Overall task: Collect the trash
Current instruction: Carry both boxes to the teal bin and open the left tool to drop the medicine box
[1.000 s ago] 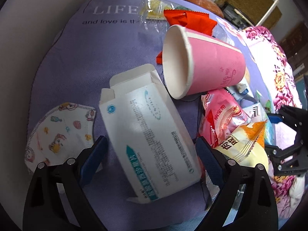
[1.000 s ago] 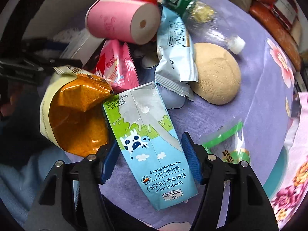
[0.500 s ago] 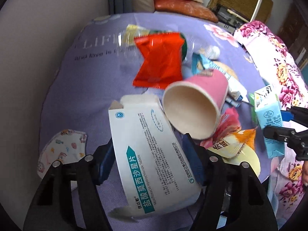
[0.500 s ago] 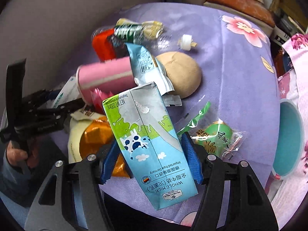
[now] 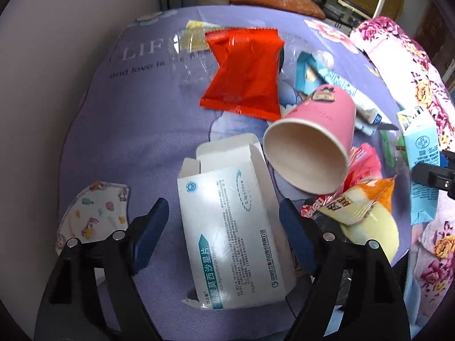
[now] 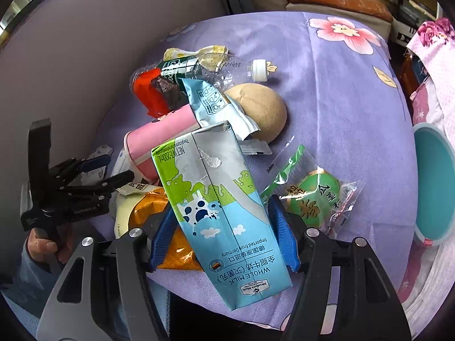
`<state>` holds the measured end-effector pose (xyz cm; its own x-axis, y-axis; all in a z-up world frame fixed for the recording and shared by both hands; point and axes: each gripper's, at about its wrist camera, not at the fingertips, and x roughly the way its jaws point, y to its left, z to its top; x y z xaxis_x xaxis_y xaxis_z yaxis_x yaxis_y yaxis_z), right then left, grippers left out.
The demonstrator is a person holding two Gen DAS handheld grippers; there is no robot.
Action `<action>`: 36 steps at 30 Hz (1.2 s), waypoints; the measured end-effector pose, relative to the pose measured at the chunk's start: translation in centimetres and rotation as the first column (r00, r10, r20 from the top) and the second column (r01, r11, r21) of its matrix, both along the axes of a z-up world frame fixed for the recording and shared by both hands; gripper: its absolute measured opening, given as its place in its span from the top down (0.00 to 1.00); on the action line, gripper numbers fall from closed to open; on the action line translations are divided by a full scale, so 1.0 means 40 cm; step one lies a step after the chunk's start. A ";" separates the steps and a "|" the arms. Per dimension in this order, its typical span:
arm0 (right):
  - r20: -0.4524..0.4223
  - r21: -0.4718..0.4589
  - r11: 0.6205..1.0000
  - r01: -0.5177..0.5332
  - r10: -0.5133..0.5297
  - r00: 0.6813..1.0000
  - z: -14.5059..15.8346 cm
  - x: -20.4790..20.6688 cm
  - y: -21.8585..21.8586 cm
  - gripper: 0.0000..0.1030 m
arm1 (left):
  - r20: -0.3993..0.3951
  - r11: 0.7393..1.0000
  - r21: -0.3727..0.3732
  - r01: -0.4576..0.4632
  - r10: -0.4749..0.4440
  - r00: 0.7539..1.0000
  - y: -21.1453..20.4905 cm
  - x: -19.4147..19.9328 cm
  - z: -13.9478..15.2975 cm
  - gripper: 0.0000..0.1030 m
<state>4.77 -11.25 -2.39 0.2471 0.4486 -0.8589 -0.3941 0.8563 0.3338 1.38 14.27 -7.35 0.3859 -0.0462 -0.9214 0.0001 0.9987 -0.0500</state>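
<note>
A white medicine box (image 5: 236, 227) with its flap open lies on the purple cloth (image 5: 136, 130), between the jaws of my left gripper (image 5: 223, 218). Those jaws are opening, and a gap shows between the left pad and the box. My right gripper (image 6: 221, 221) is shut on a blue and green milk carton (image 6: 216, 199), held above the cloth. The carton (image 5: 421, 153) shows at the right edge of the left wrist view. The left gripper (image 6: 93, 173) shows in a person's hand at the left of the right wrist view.
A pink paper cup (image 5: 312, 147) lies on its side beside the box, with a red wrapper (image 5: 244, 74) behind it. A child's mask (image 5: 91, 218), a yellow-orange snack bag (image 5: 364, 207), a clear bottle (image 6: 216, 65), a round bun (image 6: 264, 110) and a green sweet packet (image 6: 312, 199) lie around. A teal bin (image 6: 435, 187) stands right.
My left gripper closed on the box, then widened again while pulling back from the cloth. My right gripper rose and rolled with the milk carton in it; more of the cloth shows.
</note>
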 end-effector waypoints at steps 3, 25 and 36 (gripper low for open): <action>-0.010 0.013 1.000 0.012 -0.012 1.000 -0.007 0.005 0.003 0.41 | -0.039 1.000 0.009 0.021 -0.020 0.999 -0.002 -0.004 -0.031 0.21; 0.047 0.114 0.988 0.106 -0.112 0.993 0.076 0.027 -0.041 0.41 | 0.188 0.999 -0.037 -0.004 0.011 0.982 -0.010 0.008 0.180 0.35; 0.142 0.196 0.916 0.349 -0.379 0.915 0.176 0.071 -0.329 0.41 | 0.247 0.960 -0.125 0.251 -0.215 0.945 -0.352 0.147 0.294 0.35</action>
<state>7.62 -24.43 4.66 0.5580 0.4291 -0.7103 -0.1298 0.8906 0.4360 7.24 0.20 4.41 0.5472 -0.2929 -0.7841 0.2610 0.9498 -0.1727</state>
